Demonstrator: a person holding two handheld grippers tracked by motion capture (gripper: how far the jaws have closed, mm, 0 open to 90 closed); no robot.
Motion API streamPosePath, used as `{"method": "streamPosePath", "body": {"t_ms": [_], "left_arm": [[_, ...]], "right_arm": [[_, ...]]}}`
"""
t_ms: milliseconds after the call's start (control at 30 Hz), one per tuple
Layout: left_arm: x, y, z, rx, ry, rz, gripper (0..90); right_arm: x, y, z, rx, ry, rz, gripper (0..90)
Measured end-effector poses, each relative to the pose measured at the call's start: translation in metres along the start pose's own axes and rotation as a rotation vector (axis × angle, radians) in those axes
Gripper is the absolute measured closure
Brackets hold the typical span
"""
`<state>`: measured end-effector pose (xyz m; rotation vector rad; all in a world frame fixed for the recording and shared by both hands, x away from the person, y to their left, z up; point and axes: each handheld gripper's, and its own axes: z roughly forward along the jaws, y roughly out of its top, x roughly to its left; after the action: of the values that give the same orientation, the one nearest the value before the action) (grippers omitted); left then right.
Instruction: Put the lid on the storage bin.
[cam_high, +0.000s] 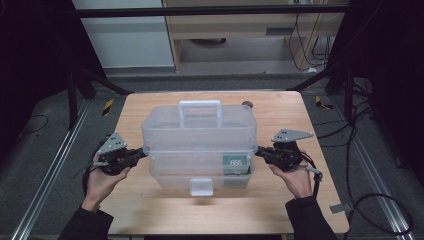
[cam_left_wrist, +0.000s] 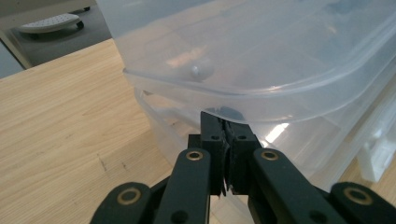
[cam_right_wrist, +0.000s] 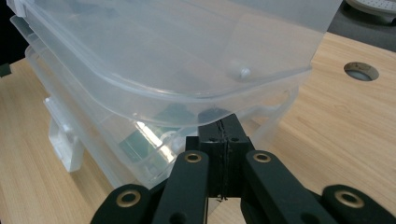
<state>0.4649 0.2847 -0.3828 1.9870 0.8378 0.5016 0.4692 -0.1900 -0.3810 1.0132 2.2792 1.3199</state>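
one clear plastic box sits mid-worktop, one handle on top. two grippers flank it: left gripper and right gripper, jaws clenched, tucked under its lid rim.

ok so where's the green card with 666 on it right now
In the high view the green card sits inside the clear plastic box, low at its front right, just left of the right gripper.

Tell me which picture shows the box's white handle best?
The high view: the handle stands whole on top of the clear box. The two gripper views look at the box's side walls under its lid rim, not the handle.
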Motion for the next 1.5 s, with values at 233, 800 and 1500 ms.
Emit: {"method": "streamPosePath", "body": {"t_ms": [233,800,1500], "left_arm": [[-0.003,-0.009,0.001,0.031,0.003,0.003,86.6],[0.002,-0.031,0.016,0.149,0.048,0.026,87.1],[0.046,-0.073,0.034,0.152,0.275,-0.118,36.5]], "right_arm": [[0.004,-0.011,-0.001,0.020,-0.012,-0.011,89.4],[0.006,-0.031,0.001,0.096,-0.032,-0.019,89.7],[-0.062,-0.084,0.002,0.065,-0.337,0.169,27.0]]}}
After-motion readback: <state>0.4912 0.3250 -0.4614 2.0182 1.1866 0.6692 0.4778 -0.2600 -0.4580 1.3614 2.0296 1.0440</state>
